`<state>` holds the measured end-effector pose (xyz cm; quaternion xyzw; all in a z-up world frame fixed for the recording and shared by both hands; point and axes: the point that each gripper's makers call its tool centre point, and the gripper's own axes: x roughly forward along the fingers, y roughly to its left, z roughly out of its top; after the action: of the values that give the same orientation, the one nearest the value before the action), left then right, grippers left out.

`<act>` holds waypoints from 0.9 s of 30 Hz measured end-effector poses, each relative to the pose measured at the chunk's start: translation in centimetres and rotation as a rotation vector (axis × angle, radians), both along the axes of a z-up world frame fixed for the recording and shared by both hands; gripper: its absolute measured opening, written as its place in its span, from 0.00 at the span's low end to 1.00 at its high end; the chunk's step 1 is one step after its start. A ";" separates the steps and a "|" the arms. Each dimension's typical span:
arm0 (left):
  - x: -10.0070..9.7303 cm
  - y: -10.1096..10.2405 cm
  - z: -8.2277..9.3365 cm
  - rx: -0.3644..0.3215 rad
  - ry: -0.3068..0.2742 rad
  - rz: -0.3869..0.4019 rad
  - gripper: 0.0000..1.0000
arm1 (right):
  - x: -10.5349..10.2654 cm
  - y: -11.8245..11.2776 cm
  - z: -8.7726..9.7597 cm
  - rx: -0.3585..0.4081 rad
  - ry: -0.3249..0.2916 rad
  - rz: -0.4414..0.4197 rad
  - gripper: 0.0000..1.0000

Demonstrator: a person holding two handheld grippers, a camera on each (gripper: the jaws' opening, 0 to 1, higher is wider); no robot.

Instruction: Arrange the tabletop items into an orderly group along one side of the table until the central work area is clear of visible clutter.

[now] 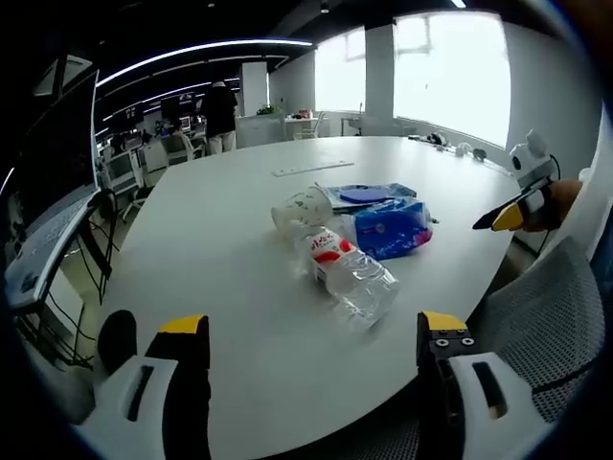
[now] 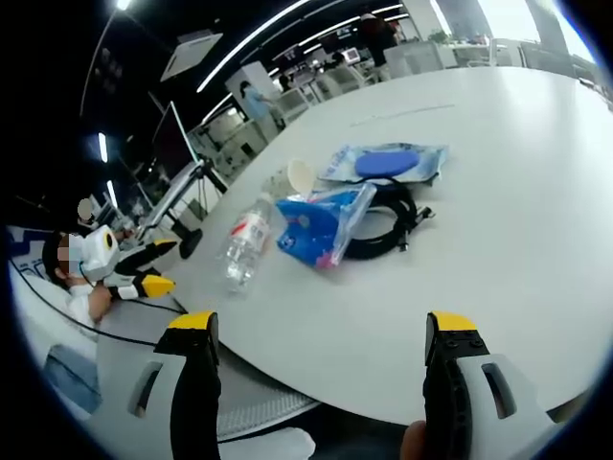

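Starting out, both grippers hang back from the white surface (image 1: 220,287) with jaws wide apart and nothing in them. The things lie bunched near the middle: a clear bottle (image 1: 350,273) on its side, a blue tissue pack (image 1: 388,228), a tipped cup (image 1: 299,209), a flat blue packet (image 2: 383,163) and a black cable (image 2: 388,225). The left gripper (image 1: 311,359) is nearest the bottle, so I would grab that first, around its middle, because it could roll. The right gripper (image 2: 321,350) could take the pack.

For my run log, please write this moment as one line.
left gripper: open, holds nothing | right gripper: open, holds nothing | water bottle, blue pack, black cable: clustered mid-table | stage: nothing grasped yet
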<state>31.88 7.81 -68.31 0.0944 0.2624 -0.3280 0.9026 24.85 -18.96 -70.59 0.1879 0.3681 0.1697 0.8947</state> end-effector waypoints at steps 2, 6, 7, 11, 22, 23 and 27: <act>0.0 0.0 0.0 0.001 0.002 -0.001 0.91 | 0.0 0.0 0.0 0.001 -0.001 0.000 0.88; -0.1 -0.1 -0.1 0.005 0.003 -0.006 0.91 | 0.2 -0.1 0.0 0.000 -0.003 -0.003 0.88; -0.1 -0.1 -0.1 0.007 0.002 -0.006 0.91 | 0.2 -0.2 0.0 0.000 -0.004 -0.004 0.88; 0.0 0.0 0.0 0.006 0.000 0.000 0.91 | 0.2 -0.5 0.0 -0.001 -0.004 -0.008 0.88; -0.1 0.0 -0.1 0.020 -0.004 -0.007 0.90 | -0.1 -0.7 -0.2 -0.007 0.001 -0.005 0.88; -0.1 0.0 0.0 0.019 -0.005 -0.005 0.90 | -0.1 -0.7 -0.2 -0.008 0.002 -0.004 0.88; -0.2 0.0 -0.3 0.032 0.003 -0.009 0.90 | -0.3 -1.0 -0.3 -0.011 0.004 -0.005 0.88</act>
<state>31.64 7.84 -68.60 0.1095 0.2686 -0.3279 0.8991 24.57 -19.98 -70.84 0.1842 0.3703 0.1649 0.8954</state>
